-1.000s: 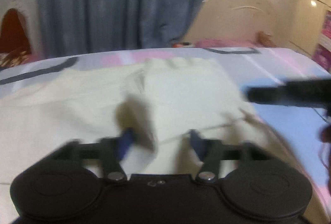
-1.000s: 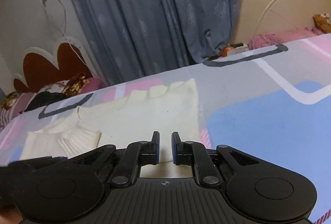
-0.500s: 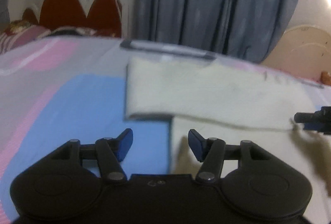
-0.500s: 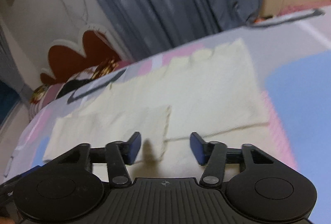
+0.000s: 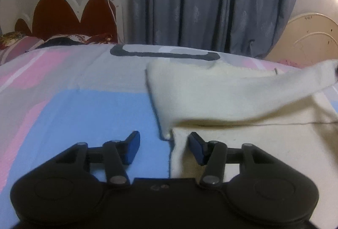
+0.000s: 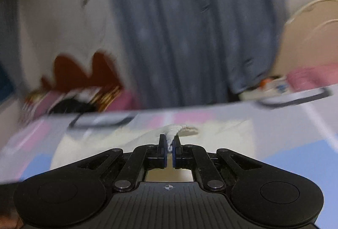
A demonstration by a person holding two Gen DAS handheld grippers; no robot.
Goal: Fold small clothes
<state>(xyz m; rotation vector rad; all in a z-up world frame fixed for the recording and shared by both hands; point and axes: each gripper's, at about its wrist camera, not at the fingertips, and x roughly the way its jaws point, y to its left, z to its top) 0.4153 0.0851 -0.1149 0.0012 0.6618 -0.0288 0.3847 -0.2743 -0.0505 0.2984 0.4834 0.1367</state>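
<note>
I'm holding my left gripper [image 5: 164,145] low over the bedsheet [image 5: 80,115], its blue pads spread wide apart and gripping nothing. The gap between them is framing the near left edge of the cream garment [image 5: 243,144], which is lying flat on the sheet just ahead and to the right of me. One pad is hovering over the blue patch of the sheet, the other over the cream cloth itself.

A sleeve [image 5: 264,91] of that garment is lifting off the bed, stretching up and away toward the right edge of my left camera's view, where its end is slipping out of frame.

My right gripper [image 6: 169,145] is pinching down tight on a bunched, ribbed bit of cream fabric [image 6: 172,134], the pads almost meeting with the cloth squeezed between them. This right view is smearing with motion blur, so the rest of the garment [image 6: 221,134] is reading only as a pale shape spread on the sheet [image 6: 295,144] beyond my fingers.

Behind the bed, grey-blue curtains [image 5: 211,0] are hanging, with a red scalloped headboard [image 5: 67,15] off to the left.
</note>
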